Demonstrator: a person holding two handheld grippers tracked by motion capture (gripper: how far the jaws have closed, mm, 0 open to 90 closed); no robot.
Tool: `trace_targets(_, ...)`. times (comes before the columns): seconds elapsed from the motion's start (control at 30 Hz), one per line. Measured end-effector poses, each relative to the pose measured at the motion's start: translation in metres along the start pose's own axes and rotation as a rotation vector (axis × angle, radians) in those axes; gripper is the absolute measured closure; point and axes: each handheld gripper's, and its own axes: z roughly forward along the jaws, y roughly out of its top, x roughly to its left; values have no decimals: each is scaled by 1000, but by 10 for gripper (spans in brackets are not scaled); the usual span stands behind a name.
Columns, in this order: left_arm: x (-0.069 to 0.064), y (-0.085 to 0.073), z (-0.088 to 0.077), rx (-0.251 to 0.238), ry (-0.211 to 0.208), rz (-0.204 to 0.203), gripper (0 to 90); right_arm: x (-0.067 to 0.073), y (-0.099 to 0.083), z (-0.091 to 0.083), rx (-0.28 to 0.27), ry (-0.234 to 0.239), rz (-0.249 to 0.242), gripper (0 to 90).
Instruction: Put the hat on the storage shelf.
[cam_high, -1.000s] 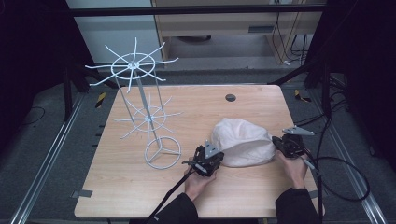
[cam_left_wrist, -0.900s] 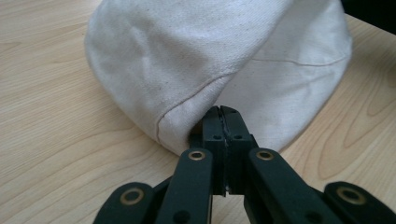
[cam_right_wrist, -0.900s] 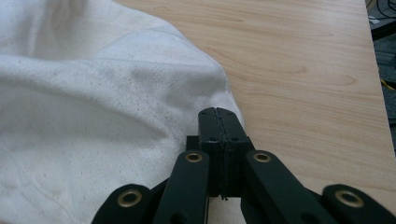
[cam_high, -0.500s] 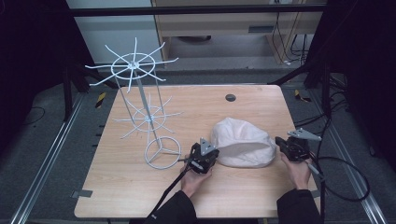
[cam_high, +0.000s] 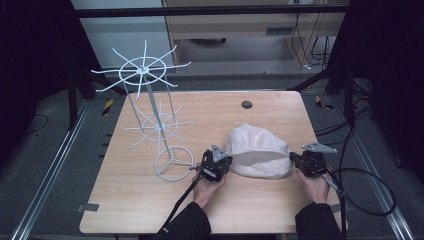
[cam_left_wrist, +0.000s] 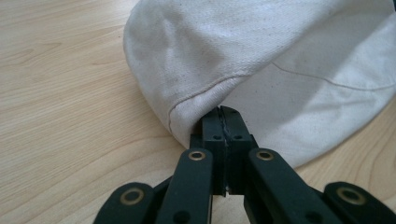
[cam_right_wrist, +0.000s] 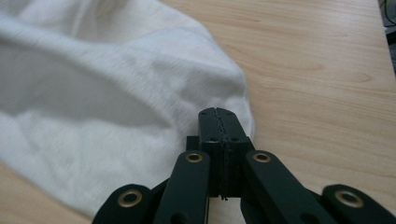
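Note:
A white cloth hat (cam_high: 260, 150) lies domed on the wooden table (cam_high: 150, 210), right of centre. My left gripper (cam_high: 229, 159) is at its left end. In the left gripper view the gripper (cam_left_wrist: 223, 109) is shut, with the hat's stitched hem (cam_left_wrist: 201, 95) gathered into the tips and raised a little off the wood. My right gripper (cam_high: 292, 159) is at the hat's right end. In the right gripper view this gripper (cam_right_wrist: 217, 112) is shut, tips against the hat's edge (cam_right_wrist: 233, 88); I cannot tell whether fabric is pinched there.
A white wire rack (cam_high: 145, 115) with two tiers of spokes stands at the table's left, its ring base (cam_high: 172, 162) close to my left gripper. A dark round grommet (cam_high: 246, 104) sits near the far edge. Cables trail off the near and right sides.
Both hands have shifted only slightly at the hat's two ends. The hat stays in the same spot, and both grippers stay shut.

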Motion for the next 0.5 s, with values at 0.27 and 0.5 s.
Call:
trace_targets(0.27,8,2,6,-5,11,-27,899,11,-11,-11,11,38,-36,900)
trace_targets(0.5,10,8,6,-4,20,-27,899,22,-18,-18,30,61,-49,900)
